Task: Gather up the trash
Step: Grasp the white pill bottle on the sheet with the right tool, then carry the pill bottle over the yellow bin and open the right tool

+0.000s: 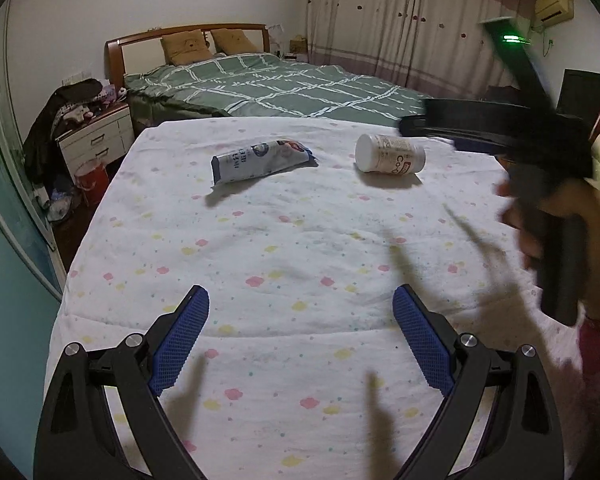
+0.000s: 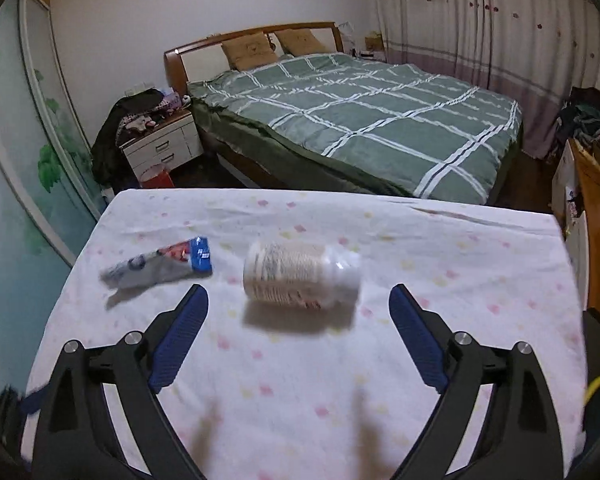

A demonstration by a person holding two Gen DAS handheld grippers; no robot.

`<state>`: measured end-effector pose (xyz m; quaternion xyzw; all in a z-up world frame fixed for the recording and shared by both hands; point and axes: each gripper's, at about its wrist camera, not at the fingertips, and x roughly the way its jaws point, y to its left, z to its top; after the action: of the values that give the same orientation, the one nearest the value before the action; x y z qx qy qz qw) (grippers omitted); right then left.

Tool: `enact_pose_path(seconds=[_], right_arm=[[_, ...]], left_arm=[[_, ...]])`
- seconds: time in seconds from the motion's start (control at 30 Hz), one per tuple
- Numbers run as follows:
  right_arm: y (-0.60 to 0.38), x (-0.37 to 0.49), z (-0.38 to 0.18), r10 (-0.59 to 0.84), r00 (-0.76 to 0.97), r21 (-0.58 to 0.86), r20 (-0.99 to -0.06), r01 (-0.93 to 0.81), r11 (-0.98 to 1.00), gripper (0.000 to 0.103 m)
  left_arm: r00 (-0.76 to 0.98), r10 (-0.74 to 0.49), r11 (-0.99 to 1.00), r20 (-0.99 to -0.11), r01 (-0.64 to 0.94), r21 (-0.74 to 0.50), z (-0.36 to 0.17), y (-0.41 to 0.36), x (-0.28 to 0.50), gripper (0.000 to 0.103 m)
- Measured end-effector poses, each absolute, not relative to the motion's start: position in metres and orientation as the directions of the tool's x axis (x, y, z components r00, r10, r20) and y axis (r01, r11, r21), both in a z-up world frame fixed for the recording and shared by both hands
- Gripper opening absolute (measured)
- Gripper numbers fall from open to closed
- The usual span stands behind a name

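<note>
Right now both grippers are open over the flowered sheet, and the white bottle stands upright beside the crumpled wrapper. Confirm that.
Not quite. The white bottle lies on its side, as the right wrist view shows. The rest holds: left gripper and right gripper open over the flowered sheet, crumpled wrapper beside the bottle.

Right tongs [image 1: 428, 128] and hand [image 1: 540, 220] smeared by blur.
</note>
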<state>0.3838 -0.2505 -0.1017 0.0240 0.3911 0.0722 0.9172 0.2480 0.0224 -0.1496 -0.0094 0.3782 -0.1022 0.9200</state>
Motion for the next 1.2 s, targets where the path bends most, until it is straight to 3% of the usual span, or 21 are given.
enact_pose_path(seconds=[0.53, 0.63, 0.73, 1.2], right_arm=[[-0.238, 0.440, -0.143, 0.061, 0.628, 0.056, -0.776, -0.028, 0.998, 0.089], [-0.237, 0.441, -0.147, 0.060, 0.618, 0.047, -0.784, -0.037, 0.998, 0.081], [-0.236, 0.436, -0.148, 0.050, 0.623, 0.037, -0.781, -0.035, 0.999, 0.080], [-0.298, 0.336, -0.087, 0.040, 0.708, 0.037, -0.706, -0.019, 0.999, 0.080]], left_arm=[[0.681, -0.206, 0.978, -0.702, 0.172, -0.120, -0.151, 0.025, 0.250, 0.092], [0.681, -0.202, 0.978, -0.703, 0.171, -0.116, -0.152, 0.024, 0.251, 0.092], [0.680, -0.202, 0.978, -0.704, 0.170, -0.117, -0.153, 0.024, 0.251, 0.092], [0.689, -0.185, 0.982, -0.701, 0.165, -0.097, -0.152, 0.025, 0.248, 0.092]])
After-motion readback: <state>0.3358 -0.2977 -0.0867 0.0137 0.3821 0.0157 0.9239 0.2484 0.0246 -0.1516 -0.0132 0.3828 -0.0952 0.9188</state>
